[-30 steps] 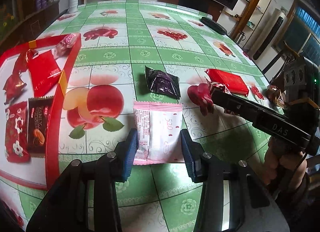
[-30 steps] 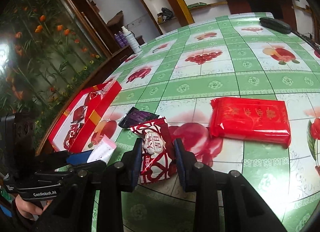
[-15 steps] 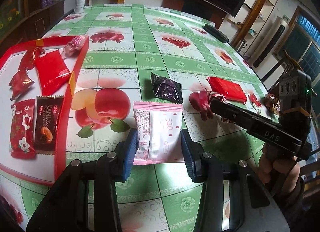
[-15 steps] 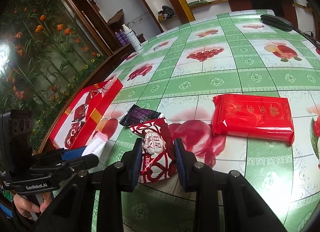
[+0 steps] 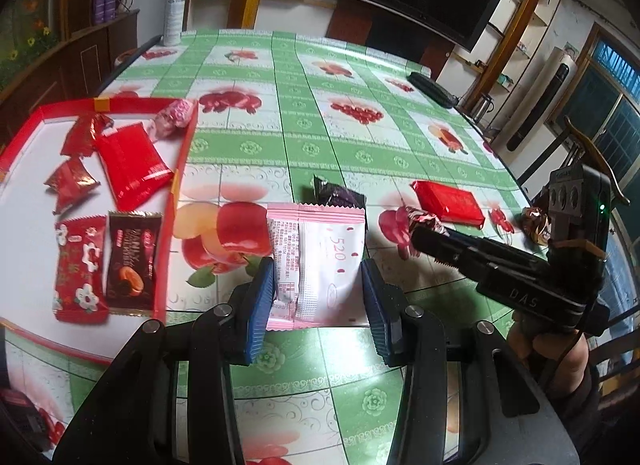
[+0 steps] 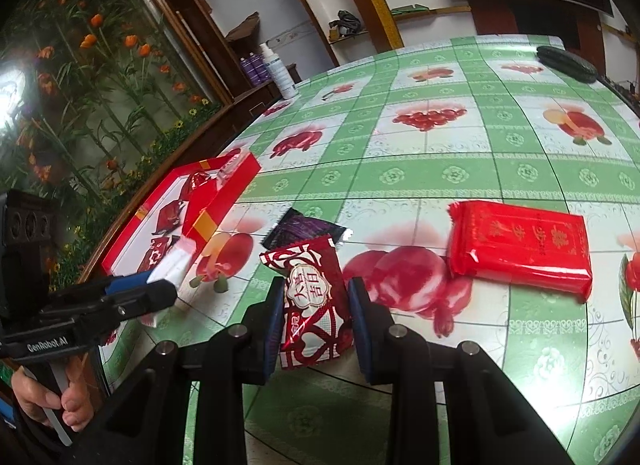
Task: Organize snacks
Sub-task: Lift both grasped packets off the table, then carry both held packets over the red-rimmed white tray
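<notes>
1. A table (image 5: pixel 360 393) under a green-and-white fruit-print cloth is seen filling both views; a spray bottle (image 5: pixel 174 11) is stood at its far left corner and a dark remote (image 5: pixel 432 88) is laid near its far right edge.
2. A red tray (image 5: pixel 182 169) is set at the table's left edge, and six snacks are counted in it: a flat red pack (image 5: pixel 132 161), a pink wrapped sweet (image 5: pixel 174 117) at the far corner, two crumpled red sweets (image 5: pixel 74 153), a red flowered pack (image 5: pixel 80 265) and a brown pack (image 5: pixel 130 261) side by side at the near end.
3. The left gripper (image 5: pixel 316 301) is held over the near edge, its blue pads closed in on the sides of a pink-and-white pack (image 5: pixel 320 261) marked 520, which is lifted just right of the tray.
4. The right gripper (image 6: pixel 314 317) is seen narrowed onto a red-and-white pack (image 6: pixel 314 301), gripped by both long edges, toward the table's near right.
5. A large red packet (image 6: pixel 520 249) is left flat on the cloth, right of the gripped pack and apart from it.
6. A dark purple pack (image 6: pixel 304 229) is lying on the cloth just behind the red-and-white one.
7. A brown foil sweet (image 5: pixel 536 223) is glimpsed by the right edge, partly hidden behind the right gripper's body.
</notes>
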The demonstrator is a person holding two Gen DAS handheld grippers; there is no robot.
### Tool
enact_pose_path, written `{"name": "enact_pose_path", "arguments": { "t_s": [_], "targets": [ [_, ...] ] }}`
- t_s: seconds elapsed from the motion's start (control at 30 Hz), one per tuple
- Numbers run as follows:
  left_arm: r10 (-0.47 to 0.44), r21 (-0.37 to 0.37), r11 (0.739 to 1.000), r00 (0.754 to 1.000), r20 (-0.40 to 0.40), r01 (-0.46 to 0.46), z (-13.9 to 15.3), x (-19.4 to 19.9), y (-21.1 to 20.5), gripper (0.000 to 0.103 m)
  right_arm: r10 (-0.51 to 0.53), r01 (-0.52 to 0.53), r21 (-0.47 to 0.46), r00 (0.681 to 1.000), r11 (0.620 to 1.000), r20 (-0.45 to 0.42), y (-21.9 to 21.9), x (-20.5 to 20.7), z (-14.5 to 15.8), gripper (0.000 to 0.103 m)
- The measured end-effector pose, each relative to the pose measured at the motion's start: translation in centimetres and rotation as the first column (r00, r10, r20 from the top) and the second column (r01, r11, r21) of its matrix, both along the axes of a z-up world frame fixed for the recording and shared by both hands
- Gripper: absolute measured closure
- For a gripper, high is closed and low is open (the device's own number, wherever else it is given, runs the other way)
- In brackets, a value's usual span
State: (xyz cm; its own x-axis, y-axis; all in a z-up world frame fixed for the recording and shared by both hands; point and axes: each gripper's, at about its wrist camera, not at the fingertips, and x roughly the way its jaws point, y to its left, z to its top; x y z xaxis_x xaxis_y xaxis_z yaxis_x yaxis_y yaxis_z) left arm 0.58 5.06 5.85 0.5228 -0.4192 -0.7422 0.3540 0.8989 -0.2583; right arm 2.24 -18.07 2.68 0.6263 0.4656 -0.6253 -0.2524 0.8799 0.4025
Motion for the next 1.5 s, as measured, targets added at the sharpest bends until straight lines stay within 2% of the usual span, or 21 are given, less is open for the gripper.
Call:
{"name": "enact_pose_path", "arguments": {
  "t_s": [0.4,0.8,1.1,1.3,1.5],
  "targets": [
    [0.039,0.005,0.999,0.998,0.052,-0.040,2.4,-0.7,2.3,0.061,0.059,-0.058,-0.052,0.998,0.997,0.016,2.9,-0.2,1.8,0.069],
    [0.085,0.005,0.996,0.994,0.064,-0.085,3.4,-0.5,4.3,0.061,0.113,-0.108,-0.105,0.993,0.989,0.035,5.3,0.1,3.6,0.069],
    [0.133,-0.002,0.991,0.989,0.066,-0.134,5.3,0.1,7.0,0.061,0.156,-0.148,-0.159,0.987,0.976,0.040,7.3,0.6,4.6,0.069],
    [0.185,0.058,0.980,0.977,0.111,-0.192,6.8,0.7,9.0,0.061,0.186,-0.173,-0.191,0.981,0.966,0.051,8.8,1.1,5.4,0.069],
    [0.243,0.121,0.959,0.962,0.128,-0.258,6.8,1.3,11.1,0.061,0.223,-0.207,-0.202,0.973,0.957,0.060,10.3,1.3,5.9,0.069]
  ]
}}
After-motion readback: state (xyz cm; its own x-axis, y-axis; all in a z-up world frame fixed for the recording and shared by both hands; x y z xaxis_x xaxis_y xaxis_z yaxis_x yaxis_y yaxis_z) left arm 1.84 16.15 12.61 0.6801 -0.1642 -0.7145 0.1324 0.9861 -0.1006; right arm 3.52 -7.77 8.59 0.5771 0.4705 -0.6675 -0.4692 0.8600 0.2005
